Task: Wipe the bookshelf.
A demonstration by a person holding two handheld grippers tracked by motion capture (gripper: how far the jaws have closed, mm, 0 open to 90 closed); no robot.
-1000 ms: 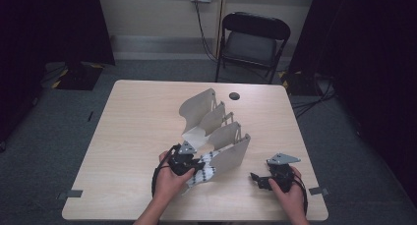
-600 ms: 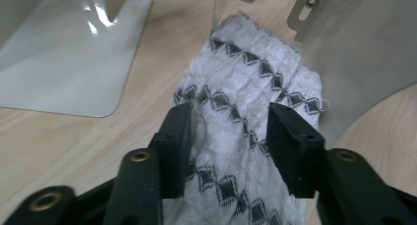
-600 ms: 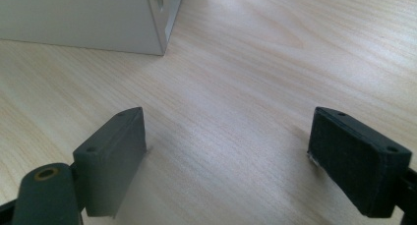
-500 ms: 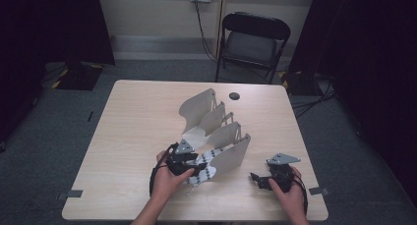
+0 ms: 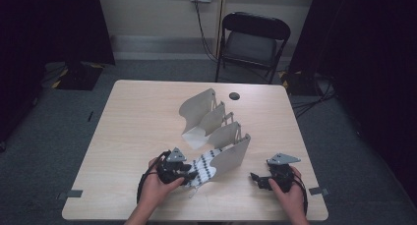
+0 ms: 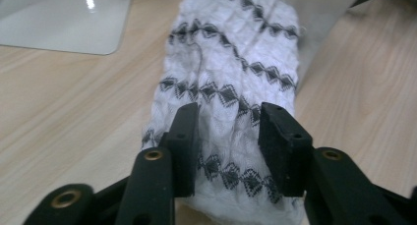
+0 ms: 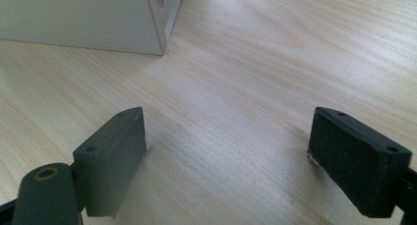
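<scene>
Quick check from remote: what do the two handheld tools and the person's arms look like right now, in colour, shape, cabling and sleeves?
Both tools are black. The left tool has two flat rectangular jaw pads on hinged arms with brass-coloured pivot rings. The right tool has the same blocky pads. Each carries a grey three-cornered plate on top and trails a black cable. No sleeves show on the forearms.

The wooden table [image 5: 133, 136] carries a grey folding board [image 5: 216, 131]; the patterned cloth [image 5: 204, 168] lies against its near end, a black disc [image 5: 234, 96] just beyond it.

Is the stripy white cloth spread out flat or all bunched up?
Bunched up. The white cloth with black diamond stripes lies gathered into a narrow, crinkled strip on the table, running between the left gripper jaws.
</scene>
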